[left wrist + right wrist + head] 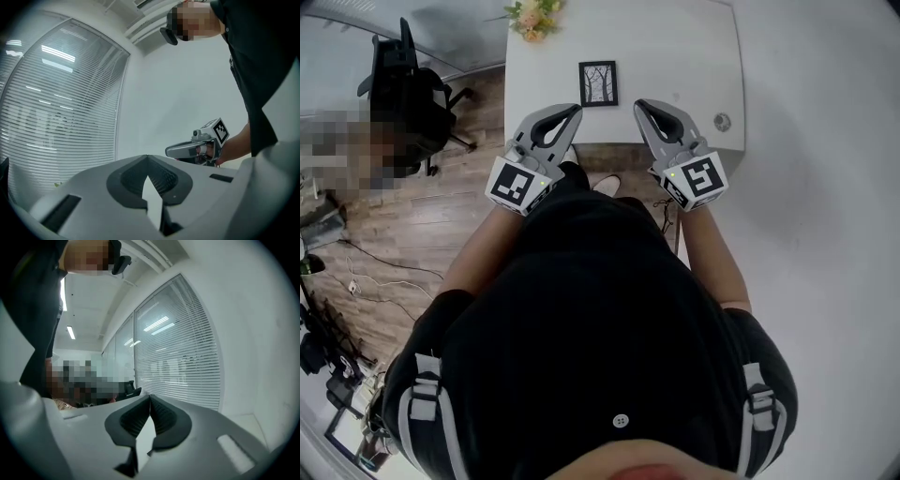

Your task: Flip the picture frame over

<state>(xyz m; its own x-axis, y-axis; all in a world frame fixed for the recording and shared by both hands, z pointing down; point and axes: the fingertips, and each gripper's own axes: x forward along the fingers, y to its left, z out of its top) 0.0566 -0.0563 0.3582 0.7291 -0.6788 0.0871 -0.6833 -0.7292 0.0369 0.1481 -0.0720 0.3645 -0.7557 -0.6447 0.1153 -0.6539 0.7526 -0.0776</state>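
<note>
Both my tools are empty and pressed together. In the left gripper view, the jaws of the left gripper meet at their tips, and only a thin sliver of white wall shows behind the ribbed pads. The right gripper looks the same in its own view, with its tips touching and nothing between them. Both are held up in the air and point about level, toward the table.

The frame lies flat on the white table, close to the near edge, with the picture side up. I see thin bare trees inside a dark border. From the head view it sits just beyond the two gripper tips and between them, and neither gripper touches it.

Flowers stand at the far left corner of the table, well apart from the frame. A small round fitting sits near the right edge. A black chair stands on the wood floor to the left of the table, and some cables lie on the floor nearer to me.

Both gripper views show window blinds, and the left one also catches the right gripper, held in a hand at the side.
</note>
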